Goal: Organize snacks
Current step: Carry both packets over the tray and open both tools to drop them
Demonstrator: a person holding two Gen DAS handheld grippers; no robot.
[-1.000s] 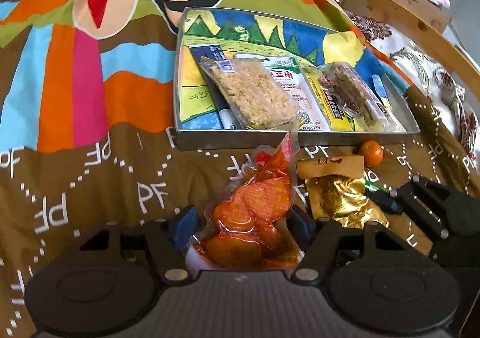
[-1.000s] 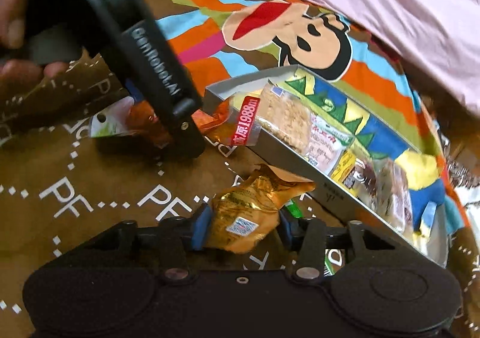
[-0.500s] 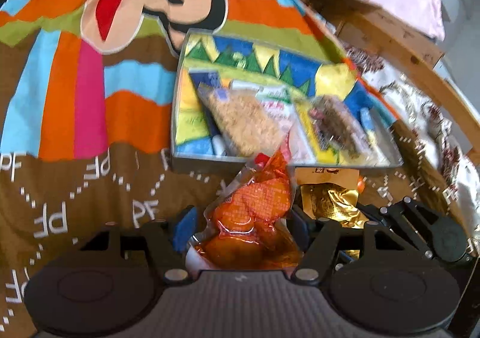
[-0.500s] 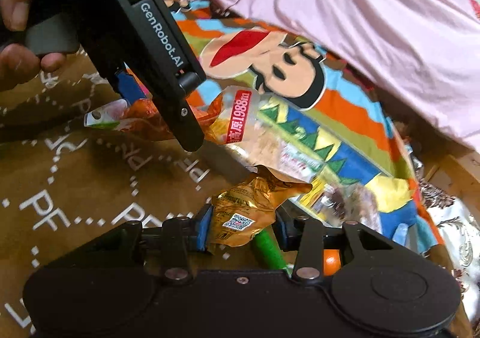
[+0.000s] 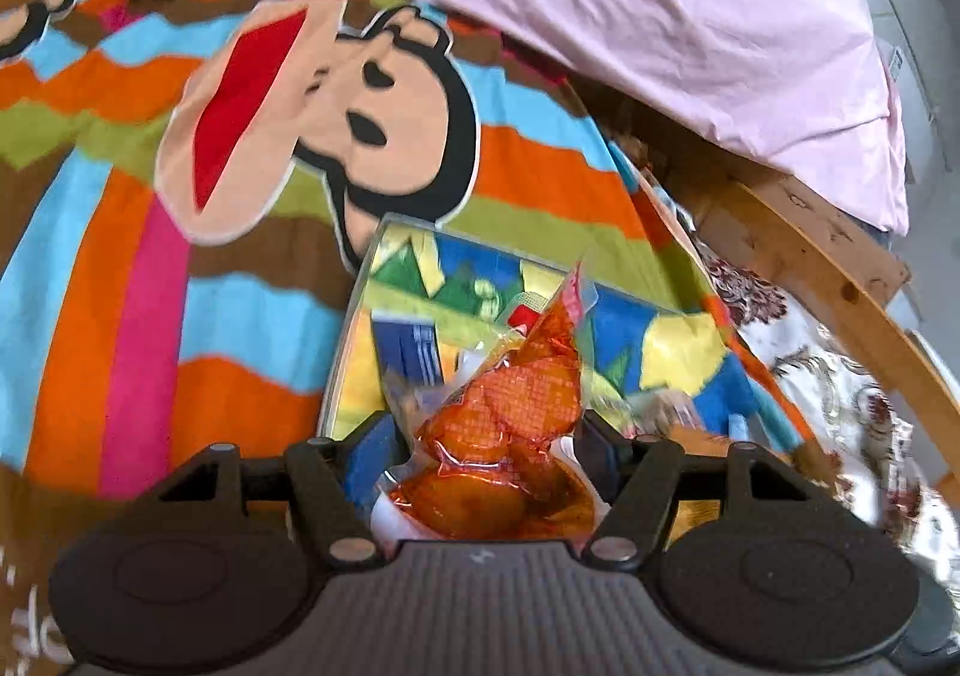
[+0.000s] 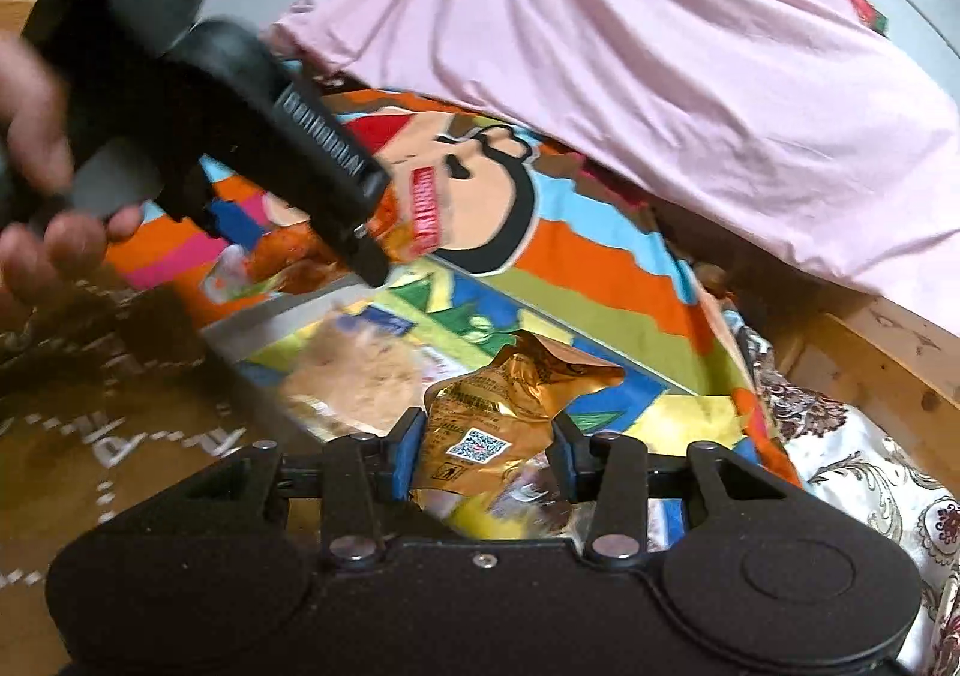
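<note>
Snacks fill both tools: the left gripper (image 5: 492, 454) is clamped on an orange snack pouch (image 5: 510, 436) that sticks forward past its fingertips, and the right gripper (image 6: 483, 451) pinches a gold foil packet (image 6: 498, 424) the same way. Just ahead of and beneath both sits a shallow tray (image 6: 252, 325) with a colourful printed floor, lying on a striped cartoon blanket (image 5: 120, 256). Inside the tray, ahead-left of the right gripper, lies a blurred clear bag of pale crumbly pieces (image 6: 366, 382) among other wrappers too smeared to name.
</note>
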